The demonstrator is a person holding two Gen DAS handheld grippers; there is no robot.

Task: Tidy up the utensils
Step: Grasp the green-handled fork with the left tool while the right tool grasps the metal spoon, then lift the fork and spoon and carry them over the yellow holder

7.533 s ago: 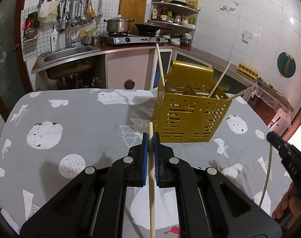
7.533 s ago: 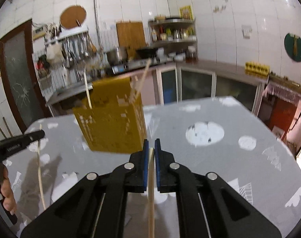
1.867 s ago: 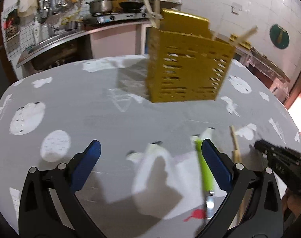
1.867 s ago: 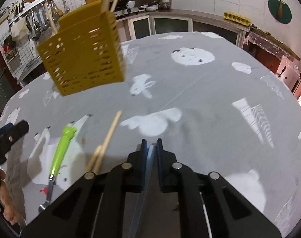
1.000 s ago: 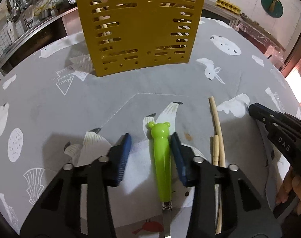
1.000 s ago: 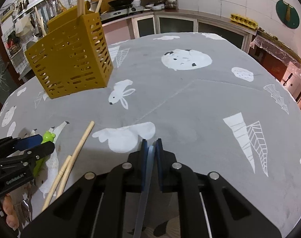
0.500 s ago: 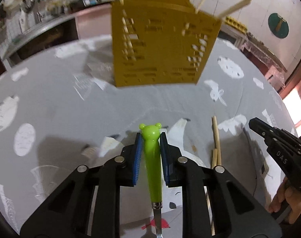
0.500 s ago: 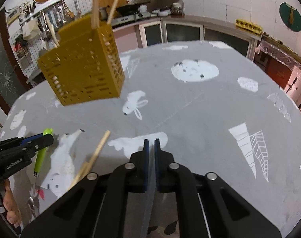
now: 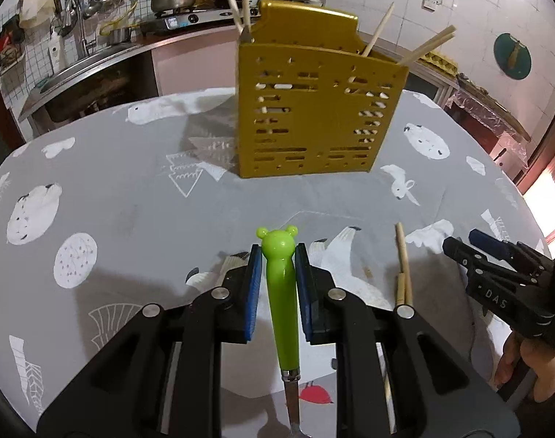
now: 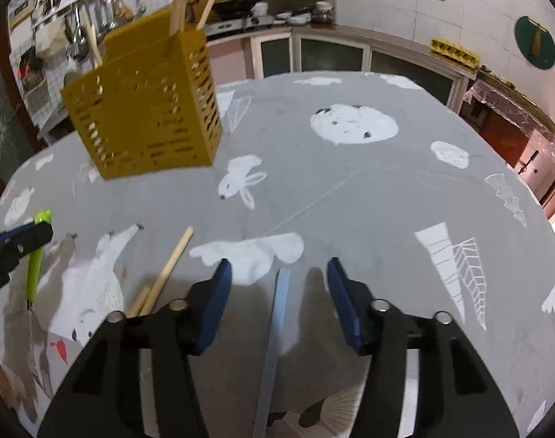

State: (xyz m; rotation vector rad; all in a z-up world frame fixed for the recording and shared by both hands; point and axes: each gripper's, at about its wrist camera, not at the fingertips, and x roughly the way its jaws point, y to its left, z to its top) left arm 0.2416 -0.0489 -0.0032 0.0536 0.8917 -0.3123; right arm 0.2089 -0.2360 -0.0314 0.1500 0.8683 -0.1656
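With its blue pads pressed against both sides of the green bear-headed utensil handle (image 9: 280, 292), the left gripper (image 9: 277, 277) is clamped on that utensil; the bear head projects just past the fingertips, and the metal shank runs back below the gripper body, its working end out of view. The right gripper (image 10: 279, 284) stands wide apart, jaws well clear of the pale blue utensil handle (image 10: 275, 332) that lies between them on the grey patterned tablecloth (image 10: 350, 189); neither pad touches it. Two wooden chopsticks (image 9: 401, 270) lie side by side on the cloth, just right of the left gripper and between the two grippers. The yellow perforated utensil holder (image 9: 314, 109) stands upright on the table beyond, well apart from both grippers, with several chopsticks (image 9: 420, 45) leaning out of its top. Whether the green utensil is a spoon or fork cannot be told.
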